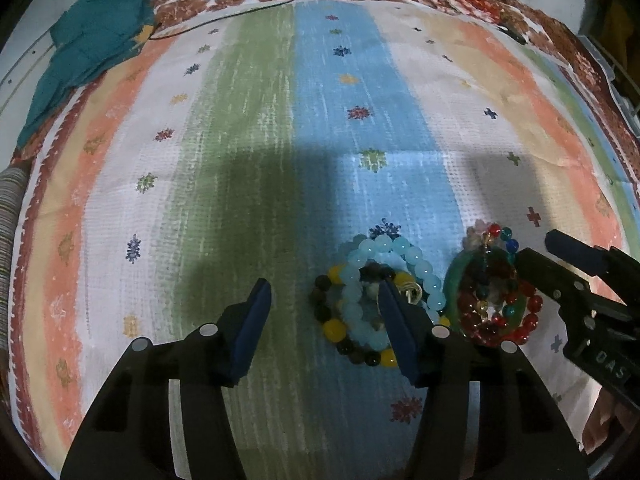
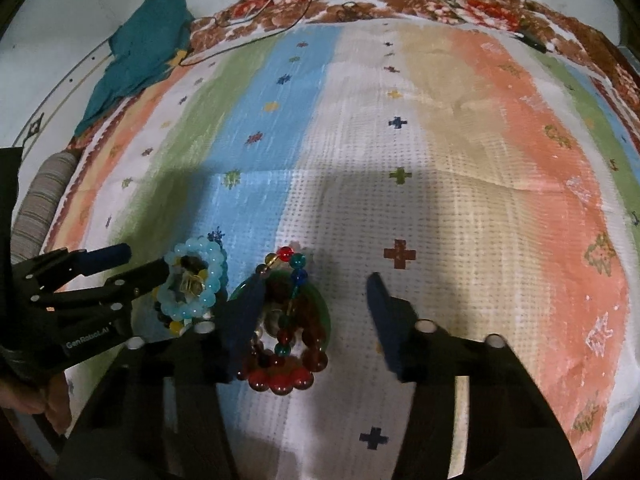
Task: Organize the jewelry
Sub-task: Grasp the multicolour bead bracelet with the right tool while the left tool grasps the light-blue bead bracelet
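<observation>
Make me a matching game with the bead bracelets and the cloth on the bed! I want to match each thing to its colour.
Things:
1. bangle
2. crumpled cloth
3. big round-bead bracelet
4. bracelet lying on the bangle

Colours:
A. pale blue
B. dark red
C. teal
D. green

Pairs: 1-D, 2-C, 3-A, 4-B

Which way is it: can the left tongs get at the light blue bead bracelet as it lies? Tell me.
Probably yes. The left tongs stand open over the light blue bead bracelet, one finger inside the ring; only the yellow-and-dark bracelet tangles with it.
</observation>
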